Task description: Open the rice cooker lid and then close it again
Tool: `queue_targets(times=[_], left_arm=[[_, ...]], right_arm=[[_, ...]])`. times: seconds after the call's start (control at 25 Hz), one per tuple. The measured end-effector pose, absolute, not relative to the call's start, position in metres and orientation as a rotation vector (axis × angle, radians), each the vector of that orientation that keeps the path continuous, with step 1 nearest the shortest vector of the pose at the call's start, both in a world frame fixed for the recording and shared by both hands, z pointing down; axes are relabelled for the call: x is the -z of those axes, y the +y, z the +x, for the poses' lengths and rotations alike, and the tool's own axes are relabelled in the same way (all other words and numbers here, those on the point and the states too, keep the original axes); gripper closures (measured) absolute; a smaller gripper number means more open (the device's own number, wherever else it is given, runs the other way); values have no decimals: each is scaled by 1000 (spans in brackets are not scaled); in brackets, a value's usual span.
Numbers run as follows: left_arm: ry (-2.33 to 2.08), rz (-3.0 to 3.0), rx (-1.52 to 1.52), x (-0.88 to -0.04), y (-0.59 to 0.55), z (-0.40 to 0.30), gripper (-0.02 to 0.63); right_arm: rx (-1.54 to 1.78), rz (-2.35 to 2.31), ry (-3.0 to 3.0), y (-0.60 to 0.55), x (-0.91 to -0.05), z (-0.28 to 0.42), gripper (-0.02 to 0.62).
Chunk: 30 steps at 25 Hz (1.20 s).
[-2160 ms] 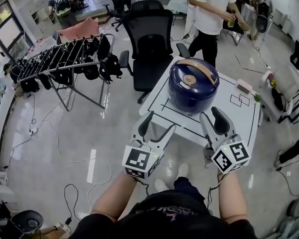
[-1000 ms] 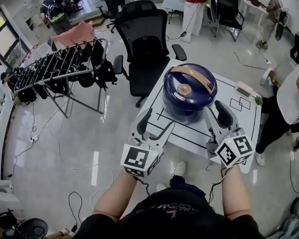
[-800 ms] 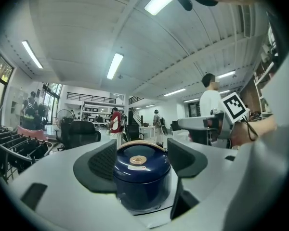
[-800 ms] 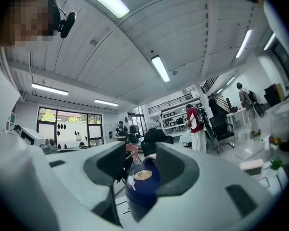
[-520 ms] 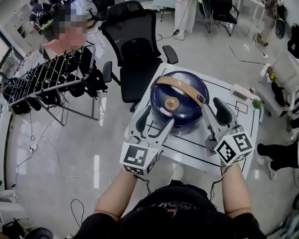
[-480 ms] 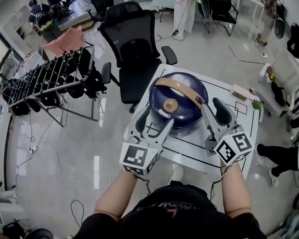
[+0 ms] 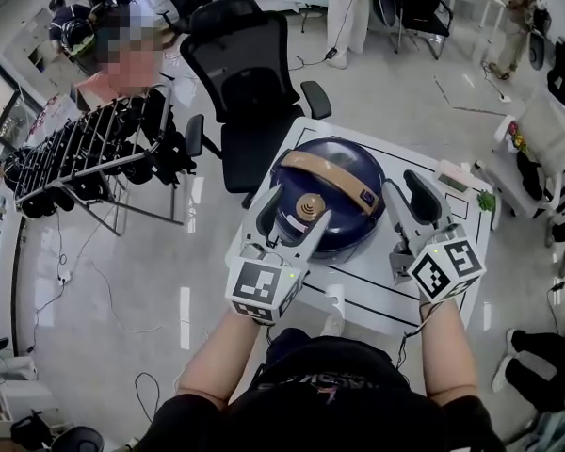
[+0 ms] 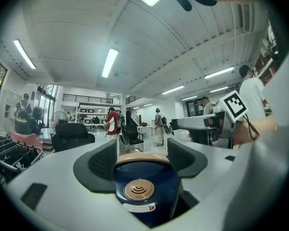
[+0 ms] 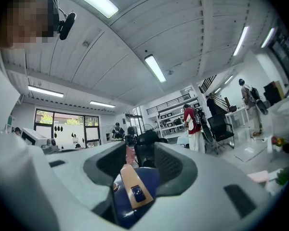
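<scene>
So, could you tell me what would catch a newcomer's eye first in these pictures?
The glossy navy rice cooker, lid shut with a tan handle across it, sits on a white table marked with black lines, at the centre of the head view. The left tongs hang open over its lid and the right tongs open at its right side. Behind the table stands a black office chair.

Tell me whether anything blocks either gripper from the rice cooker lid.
Nothing visible does. The left gripper and right gripper are open close by the closed lid, and each gripper view shows that blue lid straight between its jaws.
</scene>
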<state>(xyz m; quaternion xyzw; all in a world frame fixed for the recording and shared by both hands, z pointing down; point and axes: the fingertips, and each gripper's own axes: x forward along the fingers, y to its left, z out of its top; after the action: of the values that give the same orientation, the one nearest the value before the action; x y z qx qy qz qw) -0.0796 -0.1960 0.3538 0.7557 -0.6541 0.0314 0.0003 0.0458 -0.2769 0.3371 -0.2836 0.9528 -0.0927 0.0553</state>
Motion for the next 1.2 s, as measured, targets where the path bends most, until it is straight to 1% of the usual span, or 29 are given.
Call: queue_targets(times=[0.48,0.6,0.72,0.76,1.04,1.2], left_arm=[[-1956,2481,-145,-350,-232,-91,288],[-1898,2549,-169,-347,-241,-93,287],[-1823,2616,-184,-345,-250,-93,287],[-1797,2635,-192,-346,-253,-93,287],[-1645,2773,-307,-355,-265,-86,281],[-1576,2864,-438,-364,-267,-78,275]], right_arm=[[287,-952,2853,-299,-336,35,425],[288,-1007,2838,-300,-337,33,464],[283,-1071,2815,-301,-336,34,587],[282,-1089,2808,-302,-336,33,594],[288,-1196,2772,-302,-339,32,594],[302,-1248,2753,-301,-343,32,594]])
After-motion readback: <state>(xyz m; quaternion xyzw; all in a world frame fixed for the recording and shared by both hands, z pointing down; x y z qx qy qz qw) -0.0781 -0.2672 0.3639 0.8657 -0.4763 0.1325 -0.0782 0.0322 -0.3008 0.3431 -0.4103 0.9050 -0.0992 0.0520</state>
